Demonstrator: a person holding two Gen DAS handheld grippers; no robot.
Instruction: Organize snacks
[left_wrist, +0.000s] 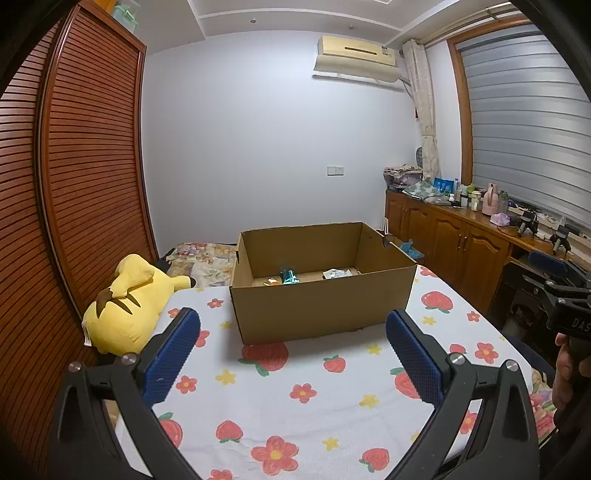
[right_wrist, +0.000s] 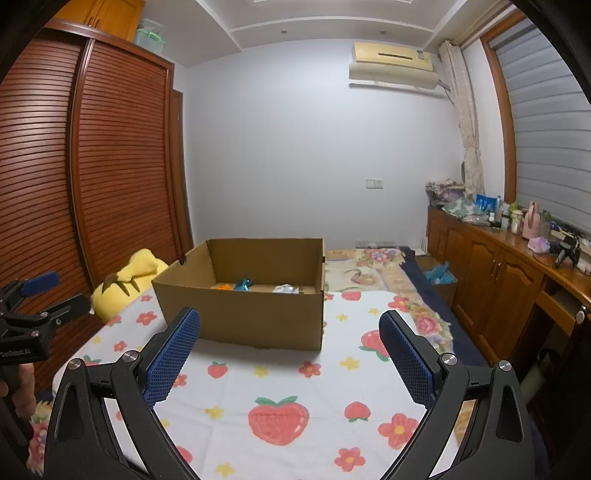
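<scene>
Cardboard box (left_wrist: 321, 306), open-topped, stands on the strawberry-print cloth (left_wrist: 303, 406) covering the bed. Inside, on its floor: one teal snack packet (left_wrist: 288, 276), one orange packet (left_wrist: 271, 283), one pale packet (left_wrist: 336, 274), lying apart from each other.

Left gripper (left_wrist: 293, 354): blue pads spread wide, nothing between them, held above the cloth short of the box.

Right gripper (right_wrist: 290, 354): likewise wide apart and empty, facing the box's near wall.

Yellow plush toy (left_wrist: 122, 306) lies beside the box, against the wooden wardrobe (left_wrist: 74, 184).
</scene>
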